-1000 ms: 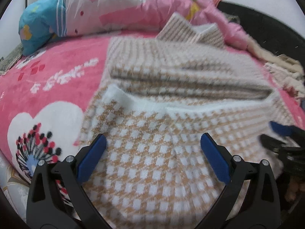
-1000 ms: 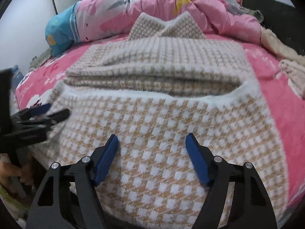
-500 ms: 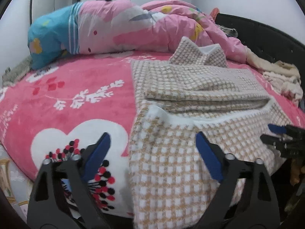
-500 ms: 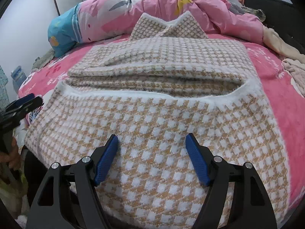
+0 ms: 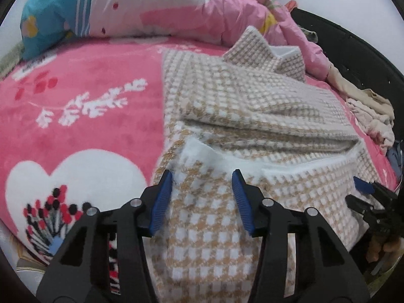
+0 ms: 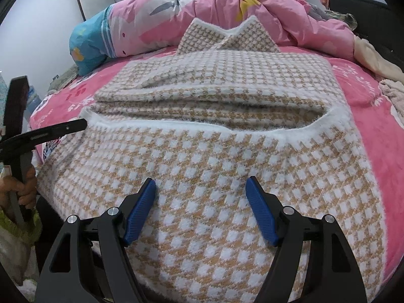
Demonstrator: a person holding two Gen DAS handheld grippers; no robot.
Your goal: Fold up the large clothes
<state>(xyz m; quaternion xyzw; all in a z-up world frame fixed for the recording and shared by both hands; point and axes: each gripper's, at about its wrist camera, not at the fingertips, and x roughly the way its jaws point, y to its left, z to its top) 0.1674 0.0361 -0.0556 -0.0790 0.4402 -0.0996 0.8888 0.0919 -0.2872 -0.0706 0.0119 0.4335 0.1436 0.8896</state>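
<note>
Left wrist view shows the checked garment (image 5: 252, 116), a fuzzy knit in tan and white squares with white trim, spread on the pink blanket (image 5: 88, 106) that covers the bed. Its far part lies folded into flat layers with a pointed collar (image 5: 265, 48) standing up at the back, while the near part hangs over the bed's front edge, a white-trimmed band crossing it from side to side. The left gripper (image 5: 202, 199) sits at the near left corner of the garment with its blue-padded fingers spread apart, cloth lying between them but not pinched.

This view alone takes in the white heart and flower print (image 5: 63, 189) on the blanket, and the right gripper's tips at the right edge of the picture. The right wrist view instead faces the garment square on, showing its full width and both collar points. The right gripper (image 6: 202, 209) hovers over the hanging near part, fingers wide apart and holding nothing. At that view's left edge the left gripper appears side-on, the person's hand (image 6: 20, 189) wrapped around its handle. A pink quilt (image 6: 227, 12) is heaped behind the garment.
</note>
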